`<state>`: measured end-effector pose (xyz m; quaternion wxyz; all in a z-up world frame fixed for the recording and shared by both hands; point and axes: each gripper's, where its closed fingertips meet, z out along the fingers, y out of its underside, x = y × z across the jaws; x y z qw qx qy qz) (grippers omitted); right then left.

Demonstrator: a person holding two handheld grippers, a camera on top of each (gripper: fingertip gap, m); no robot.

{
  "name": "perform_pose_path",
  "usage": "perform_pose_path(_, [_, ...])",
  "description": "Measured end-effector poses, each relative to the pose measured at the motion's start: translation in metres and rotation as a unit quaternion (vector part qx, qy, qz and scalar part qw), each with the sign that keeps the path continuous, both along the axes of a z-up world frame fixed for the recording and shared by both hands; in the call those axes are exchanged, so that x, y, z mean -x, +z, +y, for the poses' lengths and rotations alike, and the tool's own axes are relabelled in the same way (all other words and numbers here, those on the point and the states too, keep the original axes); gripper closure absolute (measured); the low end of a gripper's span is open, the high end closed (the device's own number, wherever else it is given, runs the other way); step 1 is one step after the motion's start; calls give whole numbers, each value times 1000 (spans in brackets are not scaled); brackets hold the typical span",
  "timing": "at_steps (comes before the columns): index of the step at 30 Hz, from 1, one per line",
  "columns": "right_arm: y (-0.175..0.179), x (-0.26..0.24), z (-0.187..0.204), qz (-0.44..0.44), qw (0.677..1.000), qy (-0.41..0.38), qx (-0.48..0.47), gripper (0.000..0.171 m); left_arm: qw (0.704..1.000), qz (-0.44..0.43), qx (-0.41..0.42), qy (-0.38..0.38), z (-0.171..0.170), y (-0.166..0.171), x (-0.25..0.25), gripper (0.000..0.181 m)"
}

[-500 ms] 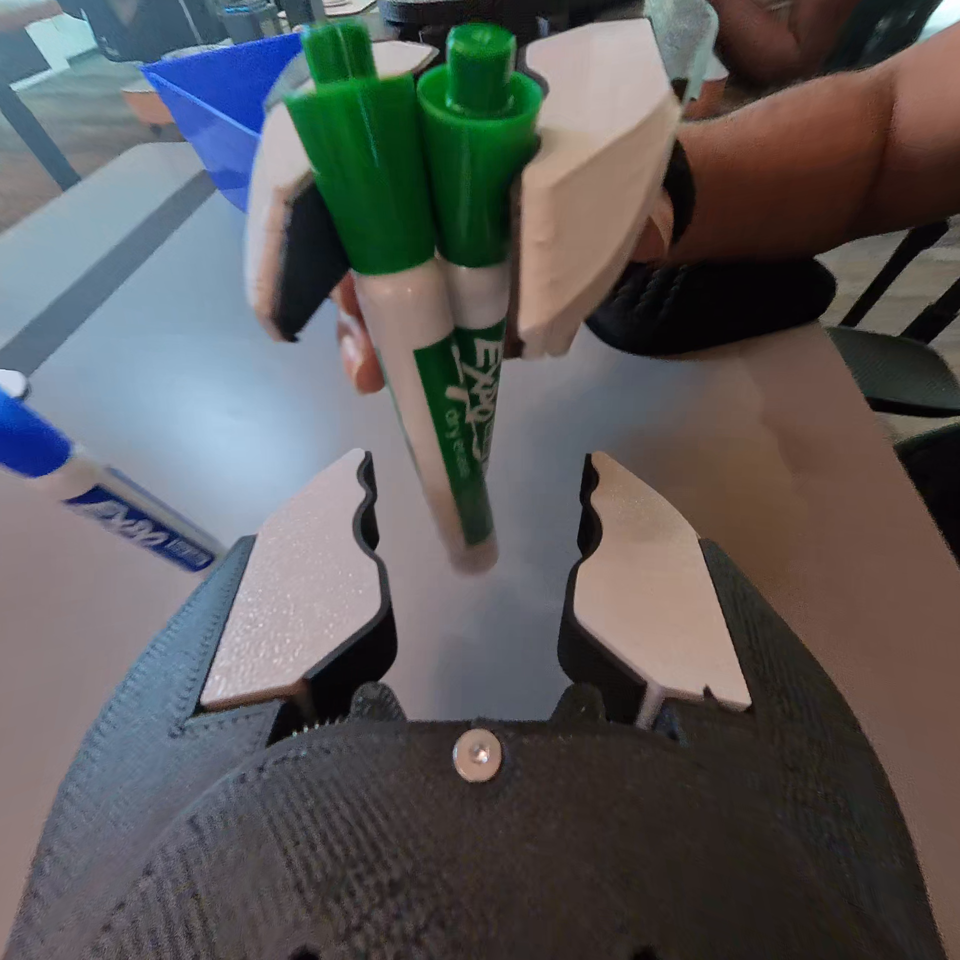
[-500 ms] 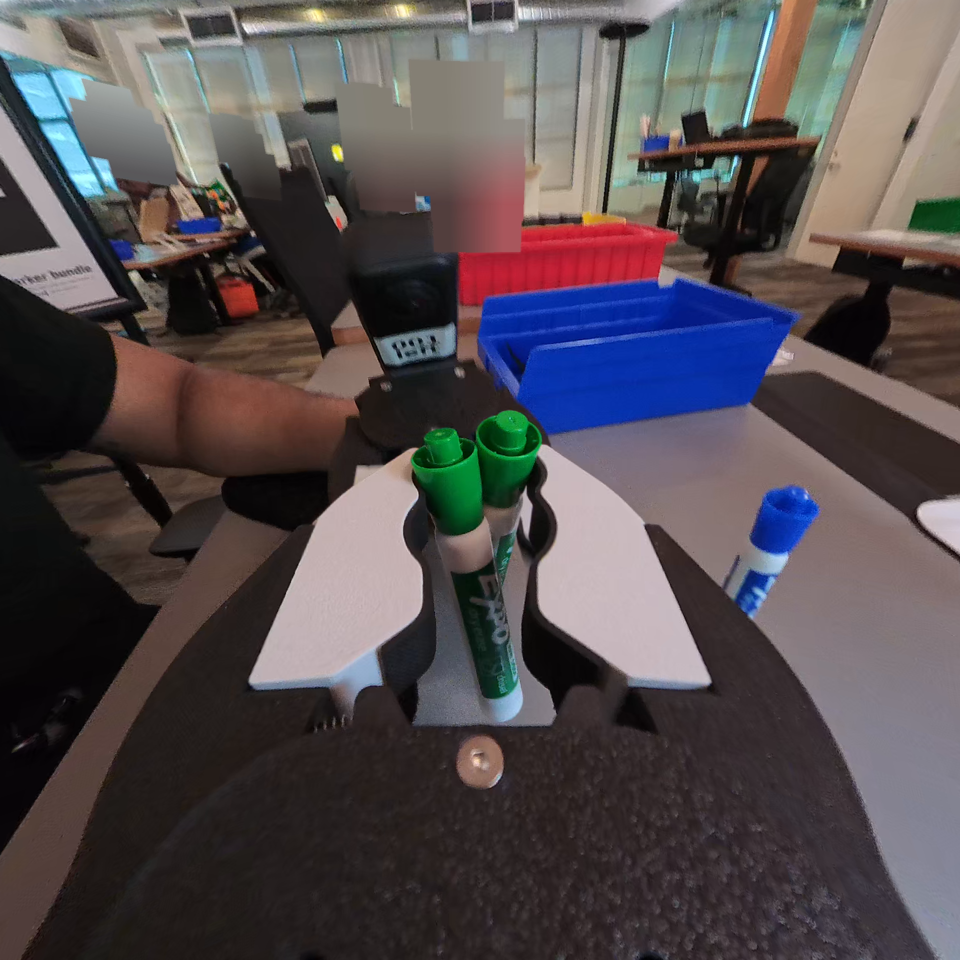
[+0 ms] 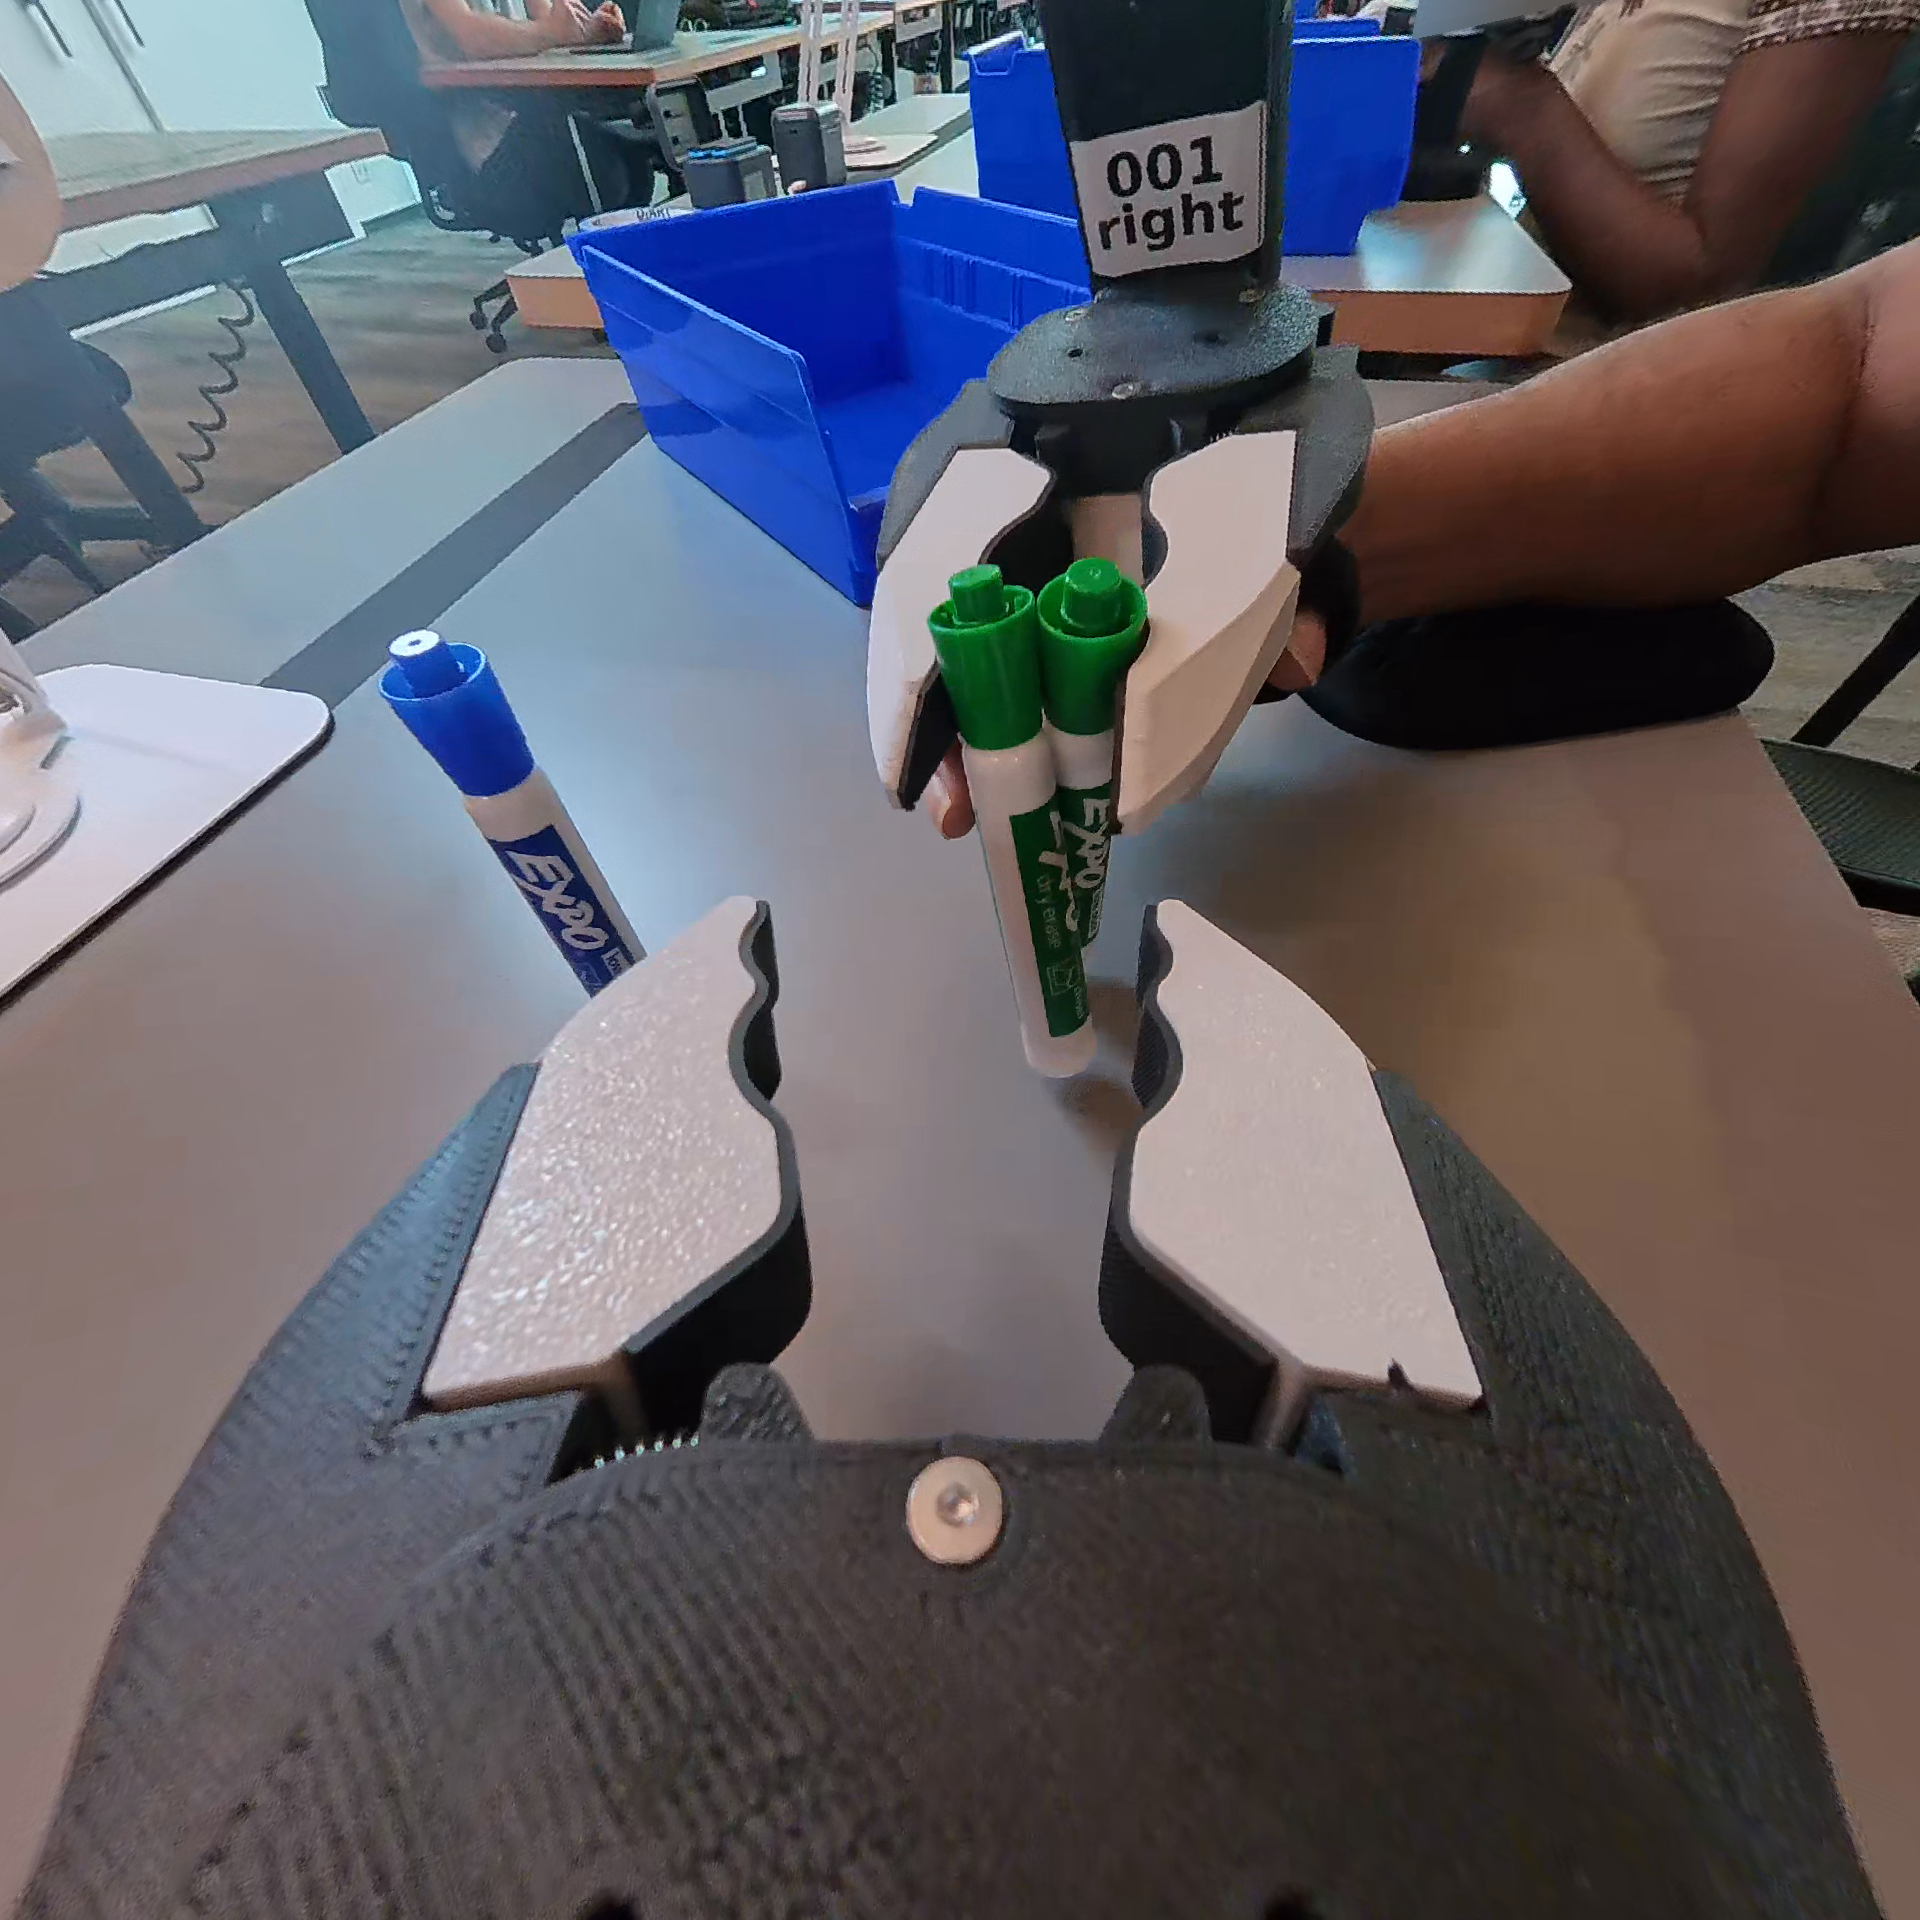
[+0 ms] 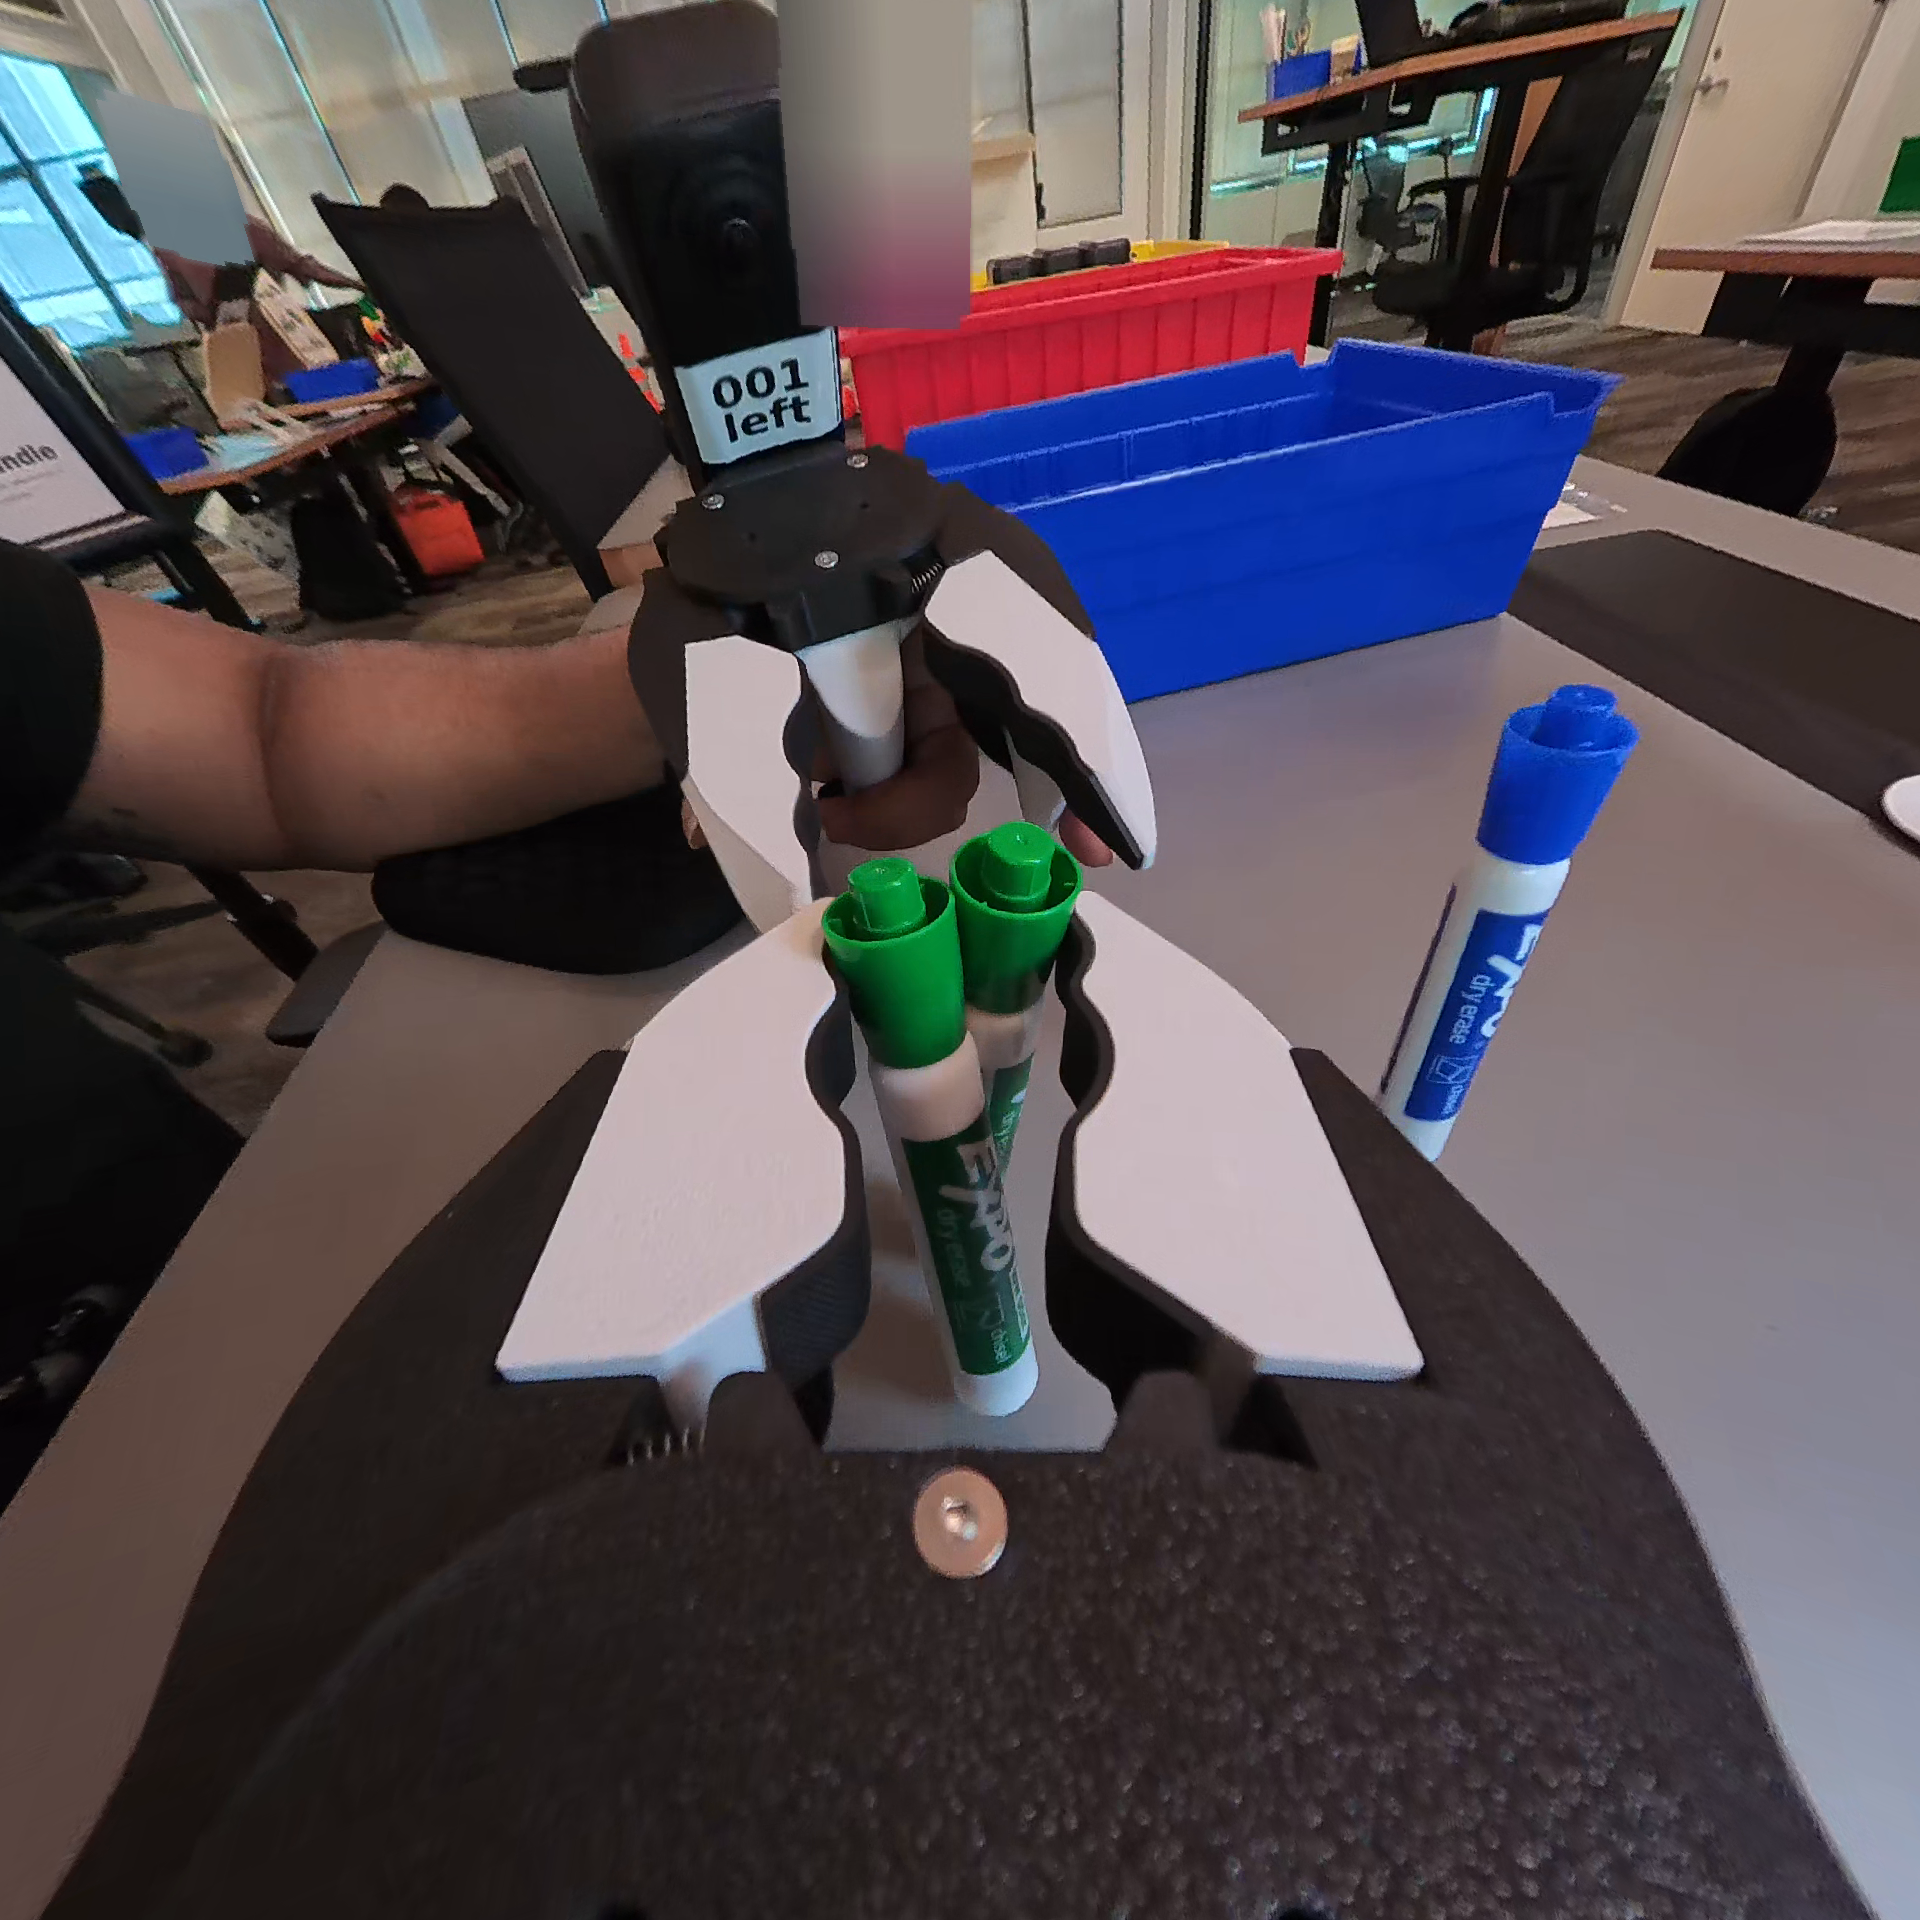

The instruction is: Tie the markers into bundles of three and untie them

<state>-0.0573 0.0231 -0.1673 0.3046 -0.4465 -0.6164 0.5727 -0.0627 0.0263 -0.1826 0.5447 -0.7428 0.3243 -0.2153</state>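
Now — right tool (image 4: 951,997) clamps green markers (image 4: 940,1122) upright | left tool (image 3: 956,997) wide, just beside

Opposed close wrist views, shared green markers (image 3: 1039,790)

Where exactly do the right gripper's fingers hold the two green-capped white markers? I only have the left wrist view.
Observer: The right gripper clamps the two green-capped white markers at their caps, in the scalloped notch near its fingertips.
Operator: Anything behind the open blue plastic bin?
Observer: A red ribbed plastic bin sits behind the blue plastic bin.
Operator: How is the left gripper held?
Observer: A hand wraps the pale handle under the left gripper.
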Motion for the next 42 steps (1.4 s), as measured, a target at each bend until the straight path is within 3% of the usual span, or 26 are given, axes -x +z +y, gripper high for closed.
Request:
perform_pose_path(29, [-6,-4,-8,3,999,29,-13,134,1000,-1,8,-13,-4,-4,-4,115])
perform_pose_path(40, [-8,-20,-1,-32,996,-9,-81,113,1000,-4,13,-26,-6,-6,-9,116])
perform_pose_path(42, [-13,-31,3,-42,994,-30,-91,117,999,-5,15,-29,-6,-7,-10,116])
